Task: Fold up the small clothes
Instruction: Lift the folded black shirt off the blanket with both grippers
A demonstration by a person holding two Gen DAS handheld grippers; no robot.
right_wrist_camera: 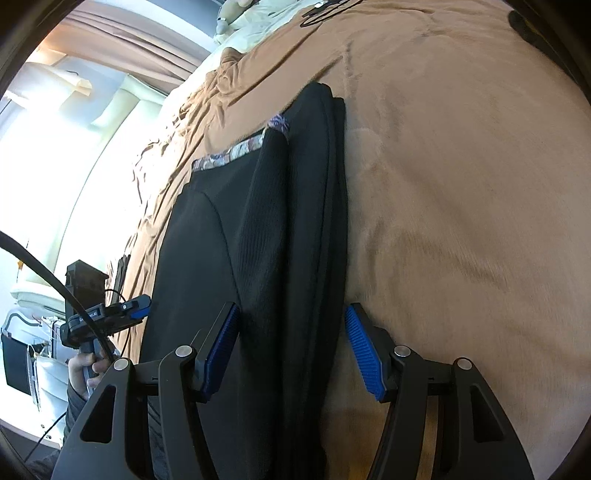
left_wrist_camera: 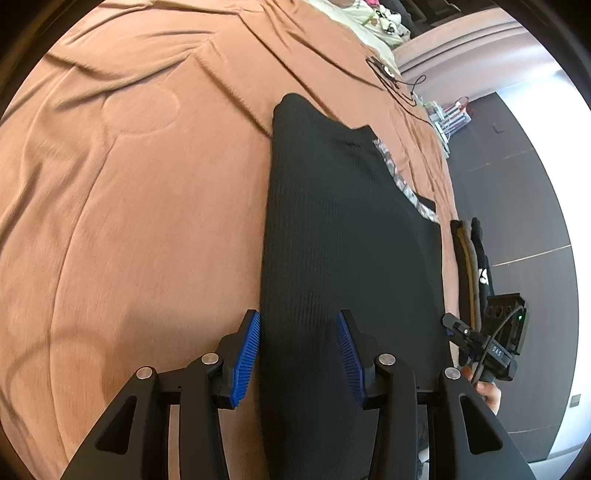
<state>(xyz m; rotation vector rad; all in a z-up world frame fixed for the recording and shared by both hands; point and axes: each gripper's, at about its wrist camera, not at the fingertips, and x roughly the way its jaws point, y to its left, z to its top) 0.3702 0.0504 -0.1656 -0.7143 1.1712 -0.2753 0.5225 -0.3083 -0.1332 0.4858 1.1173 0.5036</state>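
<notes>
Black garment (left_wrist_camera: 343,236) lies flat on brown bedspread (left_wrist_camera: 129,221), long sides doubled inward into narrow strip, patterned trim (left_wrist_camera: 402,184) at far end. Left gripper (left_wrist_camera: 298,354) and right gripper (right_wrist_camera: 291,347) hover at near edge, jaws spread, pinching nothing; likely released so fold settles.

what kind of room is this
Most likely a bedroom: the black garment lies on a wide brown bedspread, pale bedding shows at the far end, and curtains hang beside a bright window.
</notes>
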